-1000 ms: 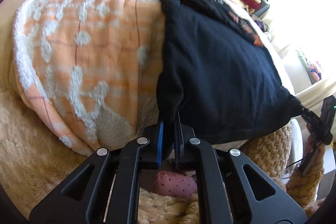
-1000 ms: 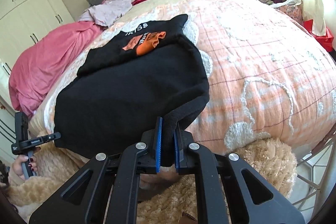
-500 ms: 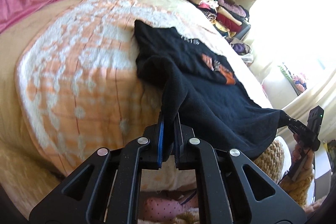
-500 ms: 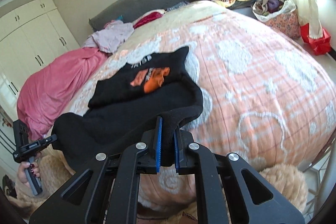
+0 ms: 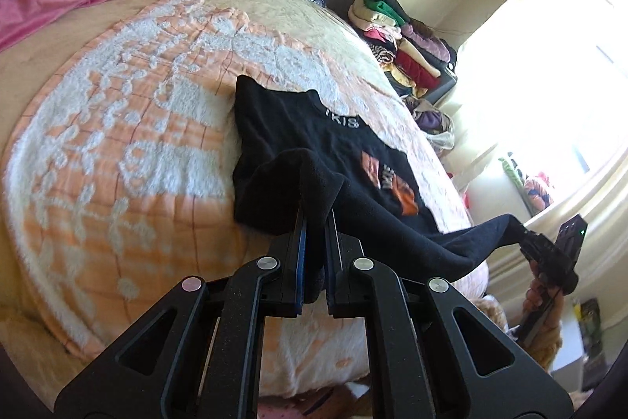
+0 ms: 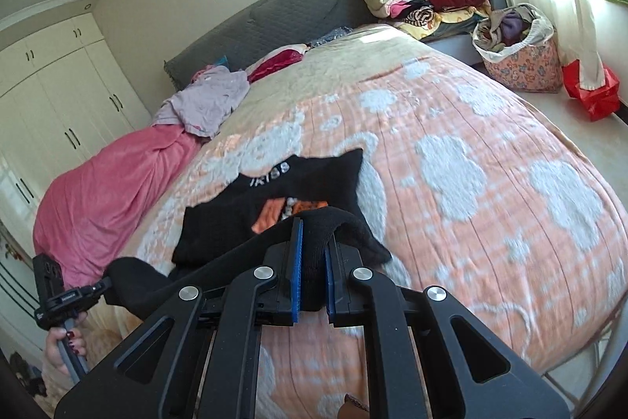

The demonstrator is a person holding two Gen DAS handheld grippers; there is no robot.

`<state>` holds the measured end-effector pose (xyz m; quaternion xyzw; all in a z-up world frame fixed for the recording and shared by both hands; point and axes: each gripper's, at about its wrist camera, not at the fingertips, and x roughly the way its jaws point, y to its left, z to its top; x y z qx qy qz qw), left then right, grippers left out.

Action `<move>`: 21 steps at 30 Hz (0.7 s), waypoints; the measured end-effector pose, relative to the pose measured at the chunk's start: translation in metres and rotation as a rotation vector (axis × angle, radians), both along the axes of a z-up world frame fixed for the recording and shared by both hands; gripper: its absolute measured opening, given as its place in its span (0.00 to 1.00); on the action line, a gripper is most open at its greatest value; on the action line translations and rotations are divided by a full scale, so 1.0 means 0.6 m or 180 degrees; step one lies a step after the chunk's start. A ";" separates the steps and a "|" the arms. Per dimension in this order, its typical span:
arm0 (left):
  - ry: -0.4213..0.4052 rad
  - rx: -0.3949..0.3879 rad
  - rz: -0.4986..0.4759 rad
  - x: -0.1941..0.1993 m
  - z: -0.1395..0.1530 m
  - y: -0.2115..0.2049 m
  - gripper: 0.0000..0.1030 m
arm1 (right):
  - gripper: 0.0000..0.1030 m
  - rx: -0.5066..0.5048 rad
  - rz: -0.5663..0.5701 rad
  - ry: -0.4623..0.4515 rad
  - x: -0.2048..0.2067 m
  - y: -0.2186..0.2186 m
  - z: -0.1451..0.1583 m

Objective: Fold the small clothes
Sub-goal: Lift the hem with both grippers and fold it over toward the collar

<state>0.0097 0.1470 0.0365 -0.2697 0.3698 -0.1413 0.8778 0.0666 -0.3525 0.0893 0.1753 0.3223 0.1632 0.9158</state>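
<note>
While clamped, black shirt [image 5: 322, 148] hem hidden.

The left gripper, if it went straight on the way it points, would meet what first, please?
Probably the black sweater it is shut on, whose printed front lies just ahead of the left gripper on the orange blanket; depth is unclear.

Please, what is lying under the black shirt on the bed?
The black shirt lies on the orange and white blanket. Its near edge is lifted, held in the jaws of both grippers. Whether anything else lies beneath the flat part cannot be seen; the cloth covers it.
</note>
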 end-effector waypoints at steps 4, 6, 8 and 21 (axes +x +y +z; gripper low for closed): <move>0.0014 -0.0157 -0.0009 0.031 0.009 0.010 0.02 | 0.08 -0.0019 -0.0026 0.0051 0.047 0.006 0.008; 0.0010 -0.0210 0.0013 0.048 0.016 0.016 0.02 | 0.08 -0.0026 -0.0042 0.0077 0.070 0.008 0.010; 0.0023 -0.0248 0.0046 0.067 0.022 0.022 0.02 | 0.08 -0.0011 -0.0065 0.0131 0.091 0.009 0.008; 0.0200 -0.0350 0.0145 0.161 0.012 0.041 0.02 | 0.08 -0.0071 -0.0115 0.0359 0.210 0.030 -0.012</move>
